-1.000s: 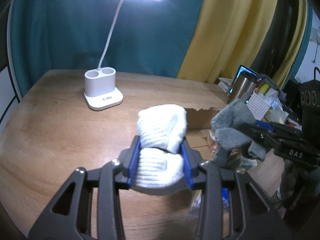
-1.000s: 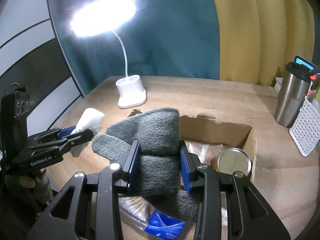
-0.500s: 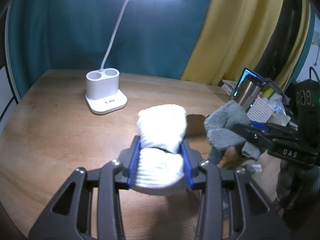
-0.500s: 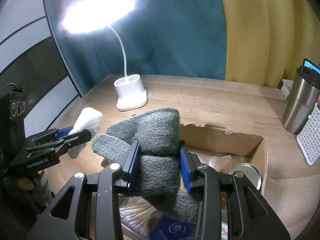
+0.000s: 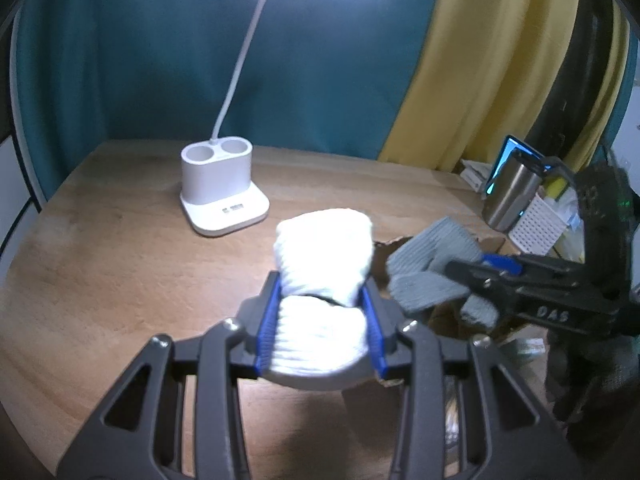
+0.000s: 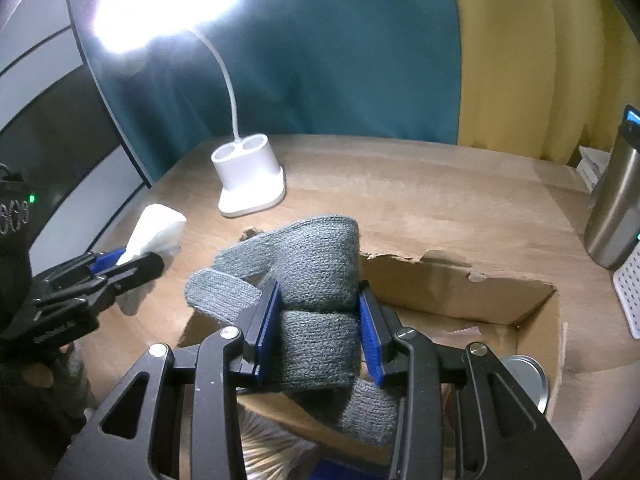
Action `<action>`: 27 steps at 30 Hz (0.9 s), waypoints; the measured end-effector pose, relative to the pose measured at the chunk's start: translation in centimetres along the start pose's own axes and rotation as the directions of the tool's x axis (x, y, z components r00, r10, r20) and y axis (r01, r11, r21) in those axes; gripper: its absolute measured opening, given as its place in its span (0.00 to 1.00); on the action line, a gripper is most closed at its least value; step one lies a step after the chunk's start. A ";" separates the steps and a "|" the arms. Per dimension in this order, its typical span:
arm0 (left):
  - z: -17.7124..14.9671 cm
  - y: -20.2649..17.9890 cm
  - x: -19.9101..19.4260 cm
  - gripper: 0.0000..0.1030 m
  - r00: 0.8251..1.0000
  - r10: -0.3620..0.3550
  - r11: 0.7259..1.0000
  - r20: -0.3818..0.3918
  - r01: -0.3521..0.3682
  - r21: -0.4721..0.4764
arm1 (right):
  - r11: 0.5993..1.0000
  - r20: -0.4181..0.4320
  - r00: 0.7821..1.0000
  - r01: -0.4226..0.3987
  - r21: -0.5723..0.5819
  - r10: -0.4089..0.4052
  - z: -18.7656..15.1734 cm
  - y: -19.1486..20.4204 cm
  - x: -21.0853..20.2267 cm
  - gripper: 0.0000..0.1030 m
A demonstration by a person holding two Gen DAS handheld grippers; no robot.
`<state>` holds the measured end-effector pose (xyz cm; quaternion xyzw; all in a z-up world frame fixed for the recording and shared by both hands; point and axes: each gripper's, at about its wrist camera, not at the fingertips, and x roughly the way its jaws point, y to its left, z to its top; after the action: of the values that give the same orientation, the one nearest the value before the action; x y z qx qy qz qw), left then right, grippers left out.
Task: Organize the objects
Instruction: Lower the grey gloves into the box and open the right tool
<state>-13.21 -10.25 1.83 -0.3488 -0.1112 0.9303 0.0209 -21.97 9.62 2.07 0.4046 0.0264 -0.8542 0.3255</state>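
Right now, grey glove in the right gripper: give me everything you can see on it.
The grey glove is knitted, wool-like, and folded into a thick bundle. The right gripper has its jaws shut on the middle, blue pads pressing both sides. Flat finger ends stick out to the left, and another part hangs below the jaws. It is held in the air over the near-left corner of the open cardboard box, not resting on anything. The left wrist view shows it too.

We see a white knitted cloth [image 5: 320, 264] between blue pads on black fingers [image 5: 268, 320], and a grey knitted glove [image 6: 316, 276] in the same kind of blue-padded grip. The desk [image 5: 120, 264] is light brown wood grain; near its far edge stands a white lamp [image 5: 220, 192]. The cardboard box [image 6: 460, 296] is brown, the tumbler [image 6: 612, 216] silver, and the backdrop teal and yellow.
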 end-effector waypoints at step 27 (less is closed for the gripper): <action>-0.6 -2.4 0.6 0.38 0.999 -0.035 0.999 -0.015 0.035 -0.006 | 0.999 -0.121 0.992 0.039 -0.004 -0.039 -2.1 0.1 4.1 0.44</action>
<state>-13.42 -7.71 1.55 -0.3538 -0.1198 0.9269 0.0369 -22.39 8.03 -2.18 0.4548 0.0547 -0.8343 0.3068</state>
